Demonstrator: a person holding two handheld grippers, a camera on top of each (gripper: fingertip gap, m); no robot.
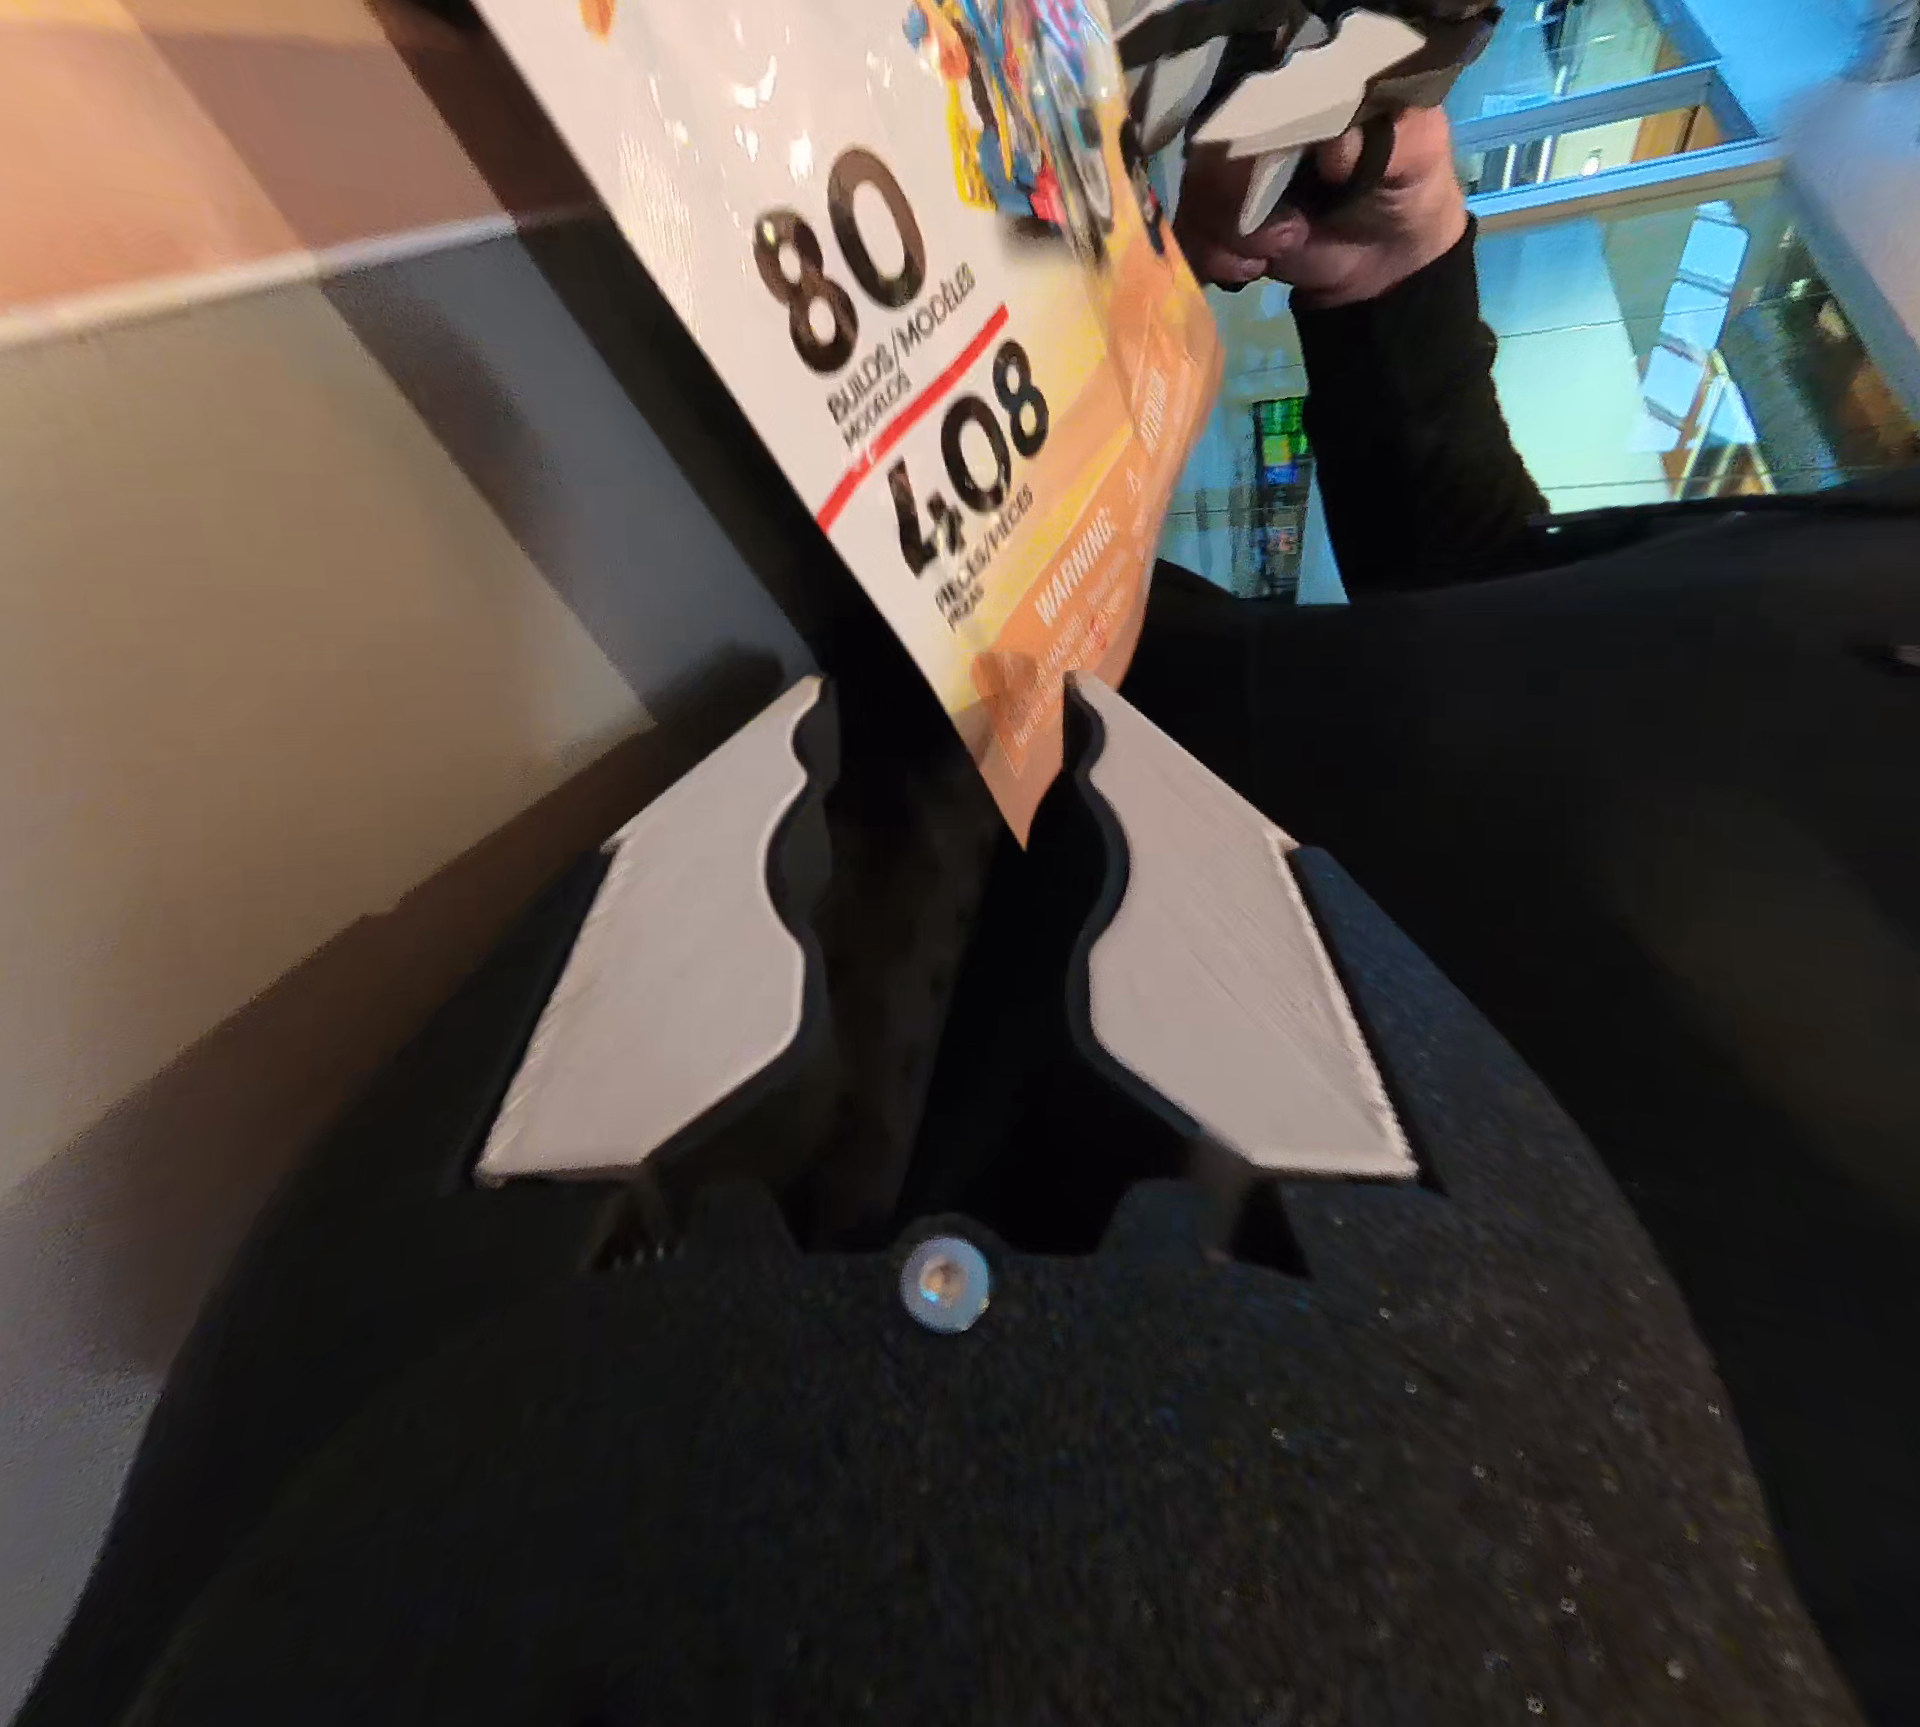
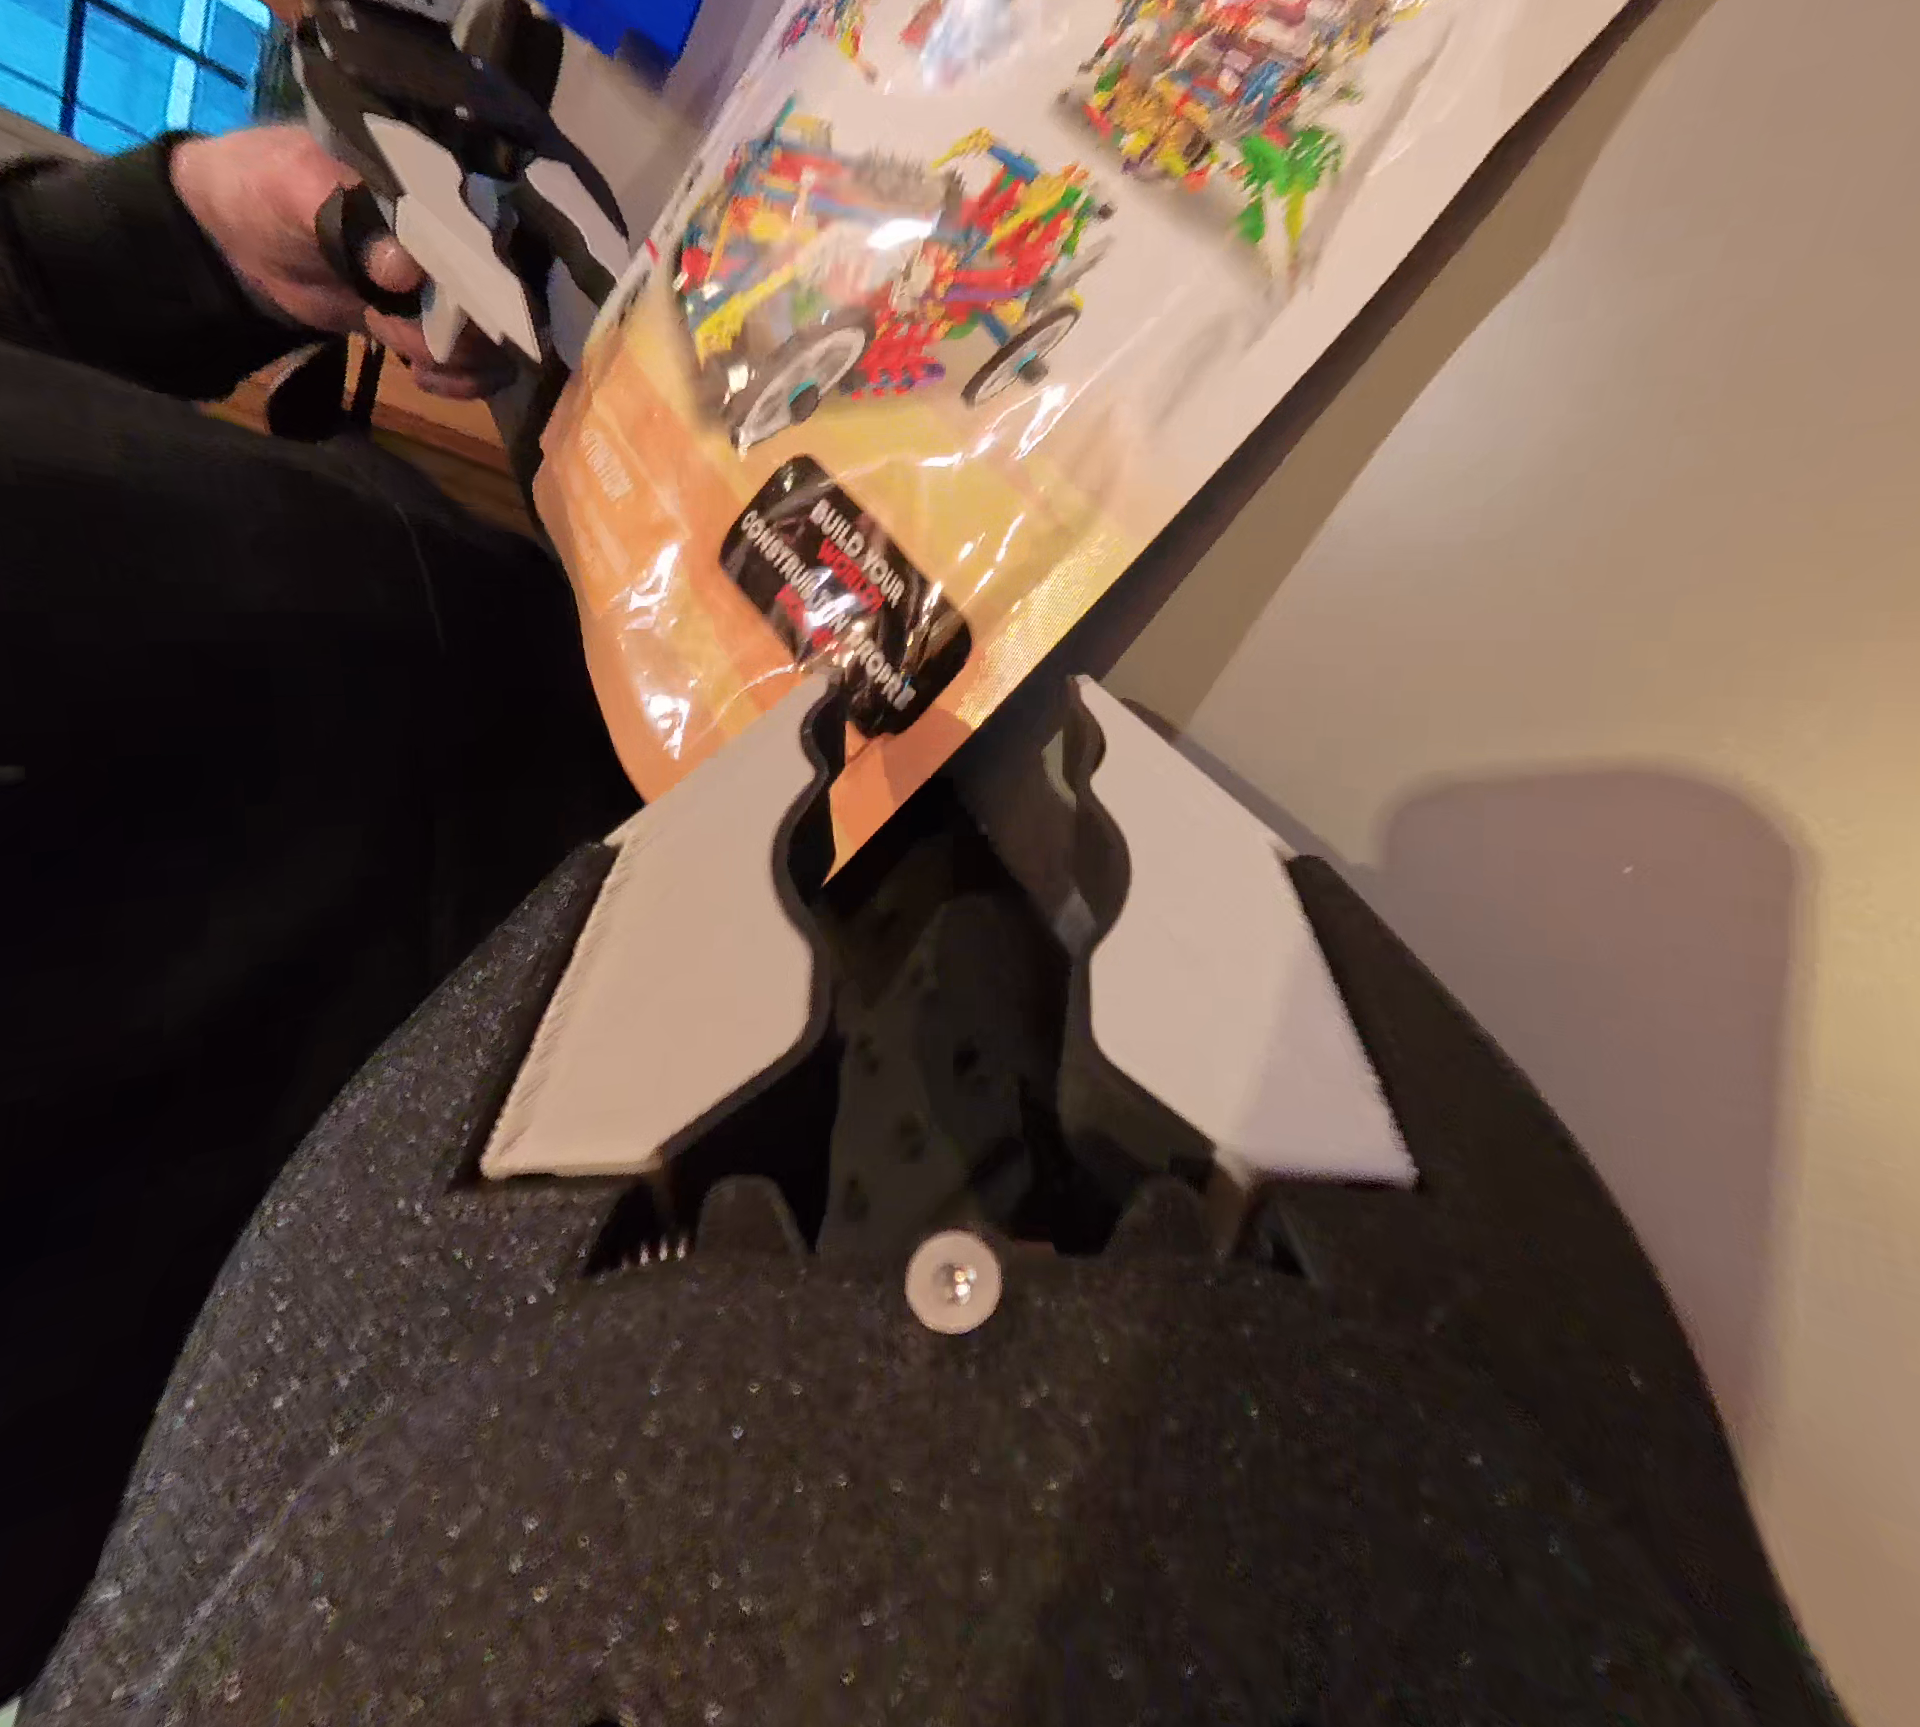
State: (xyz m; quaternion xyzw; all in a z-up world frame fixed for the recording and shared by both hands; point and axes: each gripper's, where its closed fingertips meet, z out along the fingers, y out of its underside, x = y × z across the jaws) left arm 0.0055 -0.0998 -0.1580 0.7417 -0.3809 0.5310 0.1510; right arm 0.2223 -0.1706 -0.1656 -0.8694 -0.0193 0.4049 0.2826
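We take the toy box as our landmark: a large flat carton wrapped in glossy film, white on its face with colourful construction models printed on it and an orange band along its lower edge, held tilted in the air between the two tools.

At the box's lower left corner sits the left gripper. Its pale fingers stand a moderate way apart, and the orange corner dips into the gap between them, resting against the inner edge of the right-hand finger. We cannot tell whether the fingers truly clamp the corner. In the right wrist view the same tool shows at the box's far edge, gripped by a hand in a dark sleeve.

At the box's other lower corner sits the right gripper. Its fingers are likewise partly spread, with the box edge running diagonally through the gap and touching the left-hand finger; again we cannot tell how firm the hold is. A second hand holds this tool beside the box's right edge.

We see nothing of the box's contents. Behind the box is a pale wall; to its far side are windows lit blue. Dark clothing fills the space below the box.
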